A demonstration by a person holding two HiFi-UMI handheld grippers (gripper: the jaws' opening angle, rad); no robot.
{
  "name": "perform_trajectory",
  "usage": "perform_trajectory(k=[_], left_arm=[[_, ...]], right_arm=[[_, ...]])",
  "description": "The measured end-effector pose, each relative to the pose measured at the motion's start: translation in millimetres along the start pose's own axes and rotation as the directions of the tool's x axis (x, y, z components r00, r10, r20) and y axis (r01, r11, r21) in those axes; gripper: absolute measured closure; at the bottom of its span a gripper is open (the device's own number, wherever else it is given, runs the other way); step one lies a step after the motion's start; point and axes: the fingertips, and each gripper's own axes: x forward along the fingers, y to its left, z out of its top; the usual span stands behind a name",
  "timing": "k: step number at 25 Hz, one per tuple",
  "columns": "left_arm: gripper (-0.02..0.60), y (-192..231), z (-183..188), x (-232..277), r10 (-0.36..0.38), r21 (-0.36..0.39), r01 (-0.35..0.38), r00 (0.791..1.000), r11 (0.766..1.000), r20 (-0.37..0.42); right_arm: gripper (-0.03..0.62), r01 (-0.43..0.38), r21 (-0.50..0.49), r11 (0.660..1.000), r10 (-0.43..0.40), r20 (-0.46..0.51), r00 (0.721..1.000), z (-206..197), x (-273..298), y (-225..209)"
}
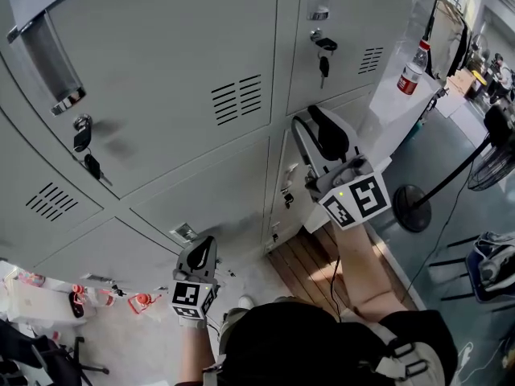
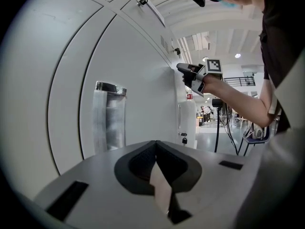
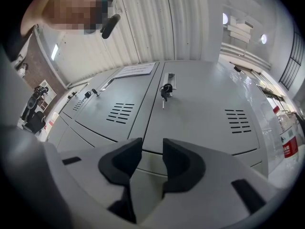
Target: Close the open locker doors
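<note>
A bank of grey locker doors (image 1: pixel 161 79) fills the head view, and every door I see lies flush with its frame. Keys hang in the locks (image 1: pixel 324 55). My left gripper (image 1: pixel 201 252) is low at the left, shut and empty (image 2: pixel 155 144), pointing at a lower door beside its recessed handle (image 2: pixel 109 120). My right gripper (image 1: pixel 322 131) is held higher, close to the doors at the right. Its jaws (image 3: pixel 152 149) stand apart with nothing between them, facing two vented doors and a key in a lock (image 3: pixel 165 90). The left gripper view also shows the right gripper (image 2: pixel 190 75).
A fan stand (image 1: pixel 414 207) and a chair (image 1: pixel 491 264) stand on the floor to the right. A red-labelled bottle (image 1: pixel 412 75) sits by the lockers' right end. Wooden boards (image 1: pixel 306 264) lie under the lockers, and small clutter (image 1: pixel 88 296) at the lower left.
</note>
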Motion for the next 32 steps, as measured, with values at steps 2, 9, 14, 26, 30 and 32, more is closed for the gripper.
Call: perform_trajectory(k=[2,9,14,26,30,32], left_arm=[[0.574,-4.9,-1.4,2.7,-0.016,-0.006,0.015,1.0,1.0,-0.007],[0.574,-27.8,-2.1,20.3,-0.095,-0.005,0.095,0.995,0.995,-0.016],[0.574,-55.5,1.7,43.5,-0.173,0.008,0.173,0.985,0.985,-0.023],[0.574,-124.5,7.2,83.7,-0.404,0.037,0.405,0.914,0.914,-0.026],[0.574,-157.8,6.7,103.4,-0.49,0.045,0.491,0.871,0.87,-0.03],[0.574,-174.9,7.1,112.5,-0.53,0.048,0.531,0.847,0.846,-0.034]], right_arm=[[0.464,0.011,0.007,1.0,-0.011,-0.009,1.0,-1.5,-8.3,-3.1],[0.464,0.067,0.015,0.998,-0.066,-0.05,0.997,-7.3,-44.4,-13.9],[0.47,0.122,0.003,0.993,-0.121,-0.09,0.989,-11.9,-80.0,-30.4],[0.474,0.31,-0.034,0.95,-0.31,-0.227,0.923,-30.5,-186.1,-46.8],[0.474,0.388,-0.039,0.921,-0.384,-0.272,0.882,-39.4,-232.3,-53.2],[0.474,0.422,-0.046,0.905,-0.416,-0.294,0.86,-42.2,-253.0,-55.1]])
